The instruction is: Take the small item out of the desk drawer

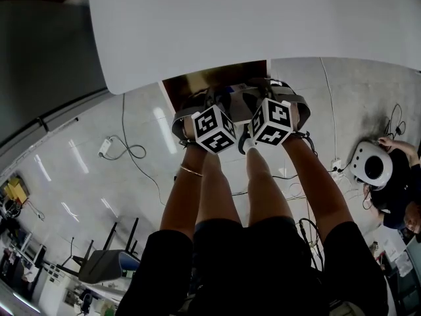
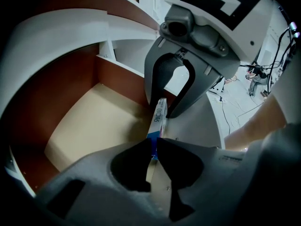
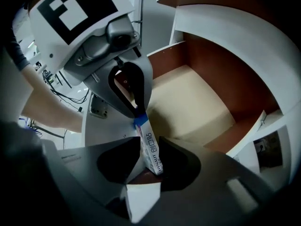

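Small flat white-and-blue carton (image 2: 158, 117) over open brown-walled drawer (image 2: 89, 121), blue end pinched in left tongs (image 2: 154, 147); right tongs (image 3: 149, 144) spread around it, not pressing. Thin end-grip may pivot, dropping carton back into drawer.

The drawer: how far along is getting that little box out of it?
Done: the drawer stands open and the small box is held up off its floor. In hand: the left gripper pinches the box's blue end; the right gripper has its jaws open around the other end. Still to do: carrying the box clear of the drawer.
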Demonstrator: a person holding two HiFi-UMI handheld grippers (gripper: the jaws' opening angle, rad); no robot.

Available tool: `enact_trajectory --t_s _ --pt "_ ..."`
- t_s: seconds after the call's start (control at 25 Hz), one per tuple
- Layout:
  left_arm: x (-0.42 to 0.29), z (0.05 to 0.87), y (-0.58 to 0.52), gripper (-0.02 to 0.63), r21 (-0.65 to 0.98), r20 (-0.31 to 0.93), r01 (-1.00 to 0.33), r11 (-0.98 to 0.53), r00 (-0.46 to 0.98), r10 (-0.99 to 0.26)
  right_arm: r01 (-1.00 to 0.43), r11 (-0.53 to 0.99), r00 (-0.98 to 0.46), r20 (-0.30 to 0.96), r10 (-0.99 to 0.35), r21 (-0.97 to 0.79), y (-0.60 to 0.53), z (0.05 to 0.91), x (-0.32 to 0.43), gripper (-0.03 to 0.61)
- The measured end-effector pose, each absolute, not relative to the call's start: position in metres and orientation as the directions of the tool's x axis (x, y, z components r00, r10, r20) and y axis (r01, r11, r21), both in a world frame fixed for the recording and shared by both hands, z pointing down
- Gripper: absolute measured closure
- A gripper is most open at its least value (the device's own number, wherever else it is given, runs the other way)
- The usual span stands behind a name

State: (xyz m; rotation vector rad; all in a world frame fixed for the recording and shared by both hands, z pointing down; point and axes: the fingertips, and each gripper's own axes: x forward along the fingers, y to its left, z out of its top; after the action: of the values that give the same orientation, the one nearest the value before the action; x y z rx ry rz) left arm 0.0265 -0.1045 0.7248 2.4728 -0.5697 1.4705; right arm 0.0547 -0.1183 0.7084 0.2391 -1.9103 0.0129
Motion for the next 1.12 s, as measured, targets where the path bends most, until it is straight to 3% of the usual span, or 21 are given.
enact_trajectory --t_s 0.76,1.12 --pt "0.028 0.722 -0.098 0.581 0.010 0.870 -0.408 -0.913 0.453 -0.193 -0.036 0.995 -0.212 0.973 -0.095 0.089 -0.110 0.732 0.050 0.425" --pt "0.029 0.723 -0.094 0.583 0.028 0.870 -0.402 -0.915 0.461 -0.176 0.033 0.993 -0.187 0.977 -0.105 0.113 -0.111 0.736 0.044 0.466"
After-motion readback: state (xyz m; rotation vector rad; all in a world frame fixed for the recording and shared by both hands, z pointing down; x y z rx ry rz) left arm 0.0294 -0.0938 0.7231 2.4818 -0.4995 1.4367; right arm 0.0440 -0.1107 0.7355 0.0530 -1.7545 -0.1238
